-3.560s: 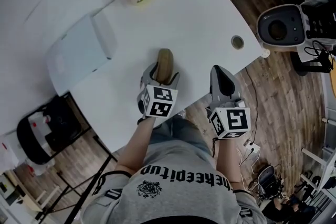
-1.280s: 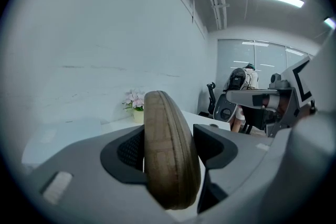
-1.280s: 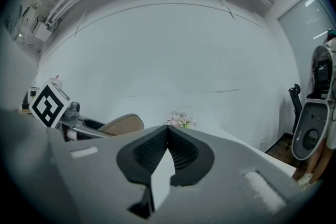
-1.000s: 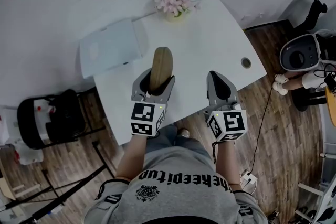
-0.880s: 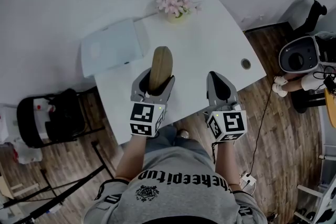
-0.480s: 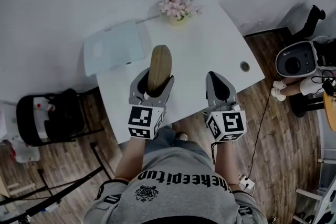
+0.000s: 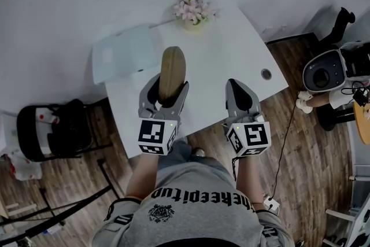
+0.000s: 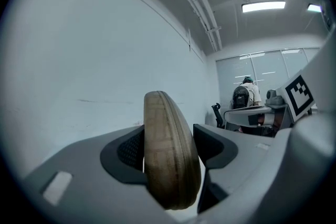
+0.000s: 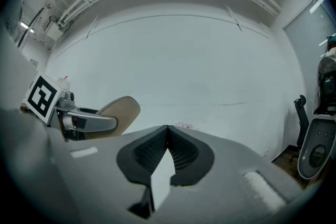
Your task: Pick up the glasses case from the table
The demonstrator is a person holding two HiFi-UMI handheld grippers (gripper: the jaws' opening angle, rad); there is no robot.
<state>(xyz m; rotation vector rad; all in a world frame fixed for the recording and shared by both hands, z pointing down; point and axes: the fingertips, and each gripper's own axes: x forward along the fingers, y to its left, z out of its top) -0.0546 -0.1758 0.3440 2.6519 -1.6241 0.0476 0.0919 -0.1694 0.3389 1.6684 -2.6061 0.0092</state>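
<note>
A white table [image 7: 225, 37] stands against a pale wall, on a wooden plank floor [image 7: 300, 142] that fills the lower and right parts of the head view. At the table's far edge, in the upper middle of the frame, sits a small bunch of pink flowers [image 7: 193, 8]. A pale flat rectangular item [image 7: 124, 54] lies on the table's left part, and a round cable hole [image 7: 266, 74] marks its right corner. A black chair [image 7: 46, 130] stands on the floor at the lower left.

The left gripper [image 7: 169, 85] is left of centre, over the near part of the table, with its marker cube [image 7: 156, 136] toward the person. Its jaws stand wide and clamp the tan glasses case [image 7: 171, 66]. The case's far end sticks out past the jaw tips toward the flowers. In the left gripper view the case stands on edge between the dark pads [image 8: 131, 150], which press on both of its flanks. The wall is behind it, and a person with a backpack [image 8: 244, 97] is far off at the right.

The right gripper [image 7: 235, 86] hovers just right of the left one, near the table's front edge. In the right gripper view its jaws are pressed together with nothing between them. The left gripper and the case show at the left of that frame, against the wall.
</note>
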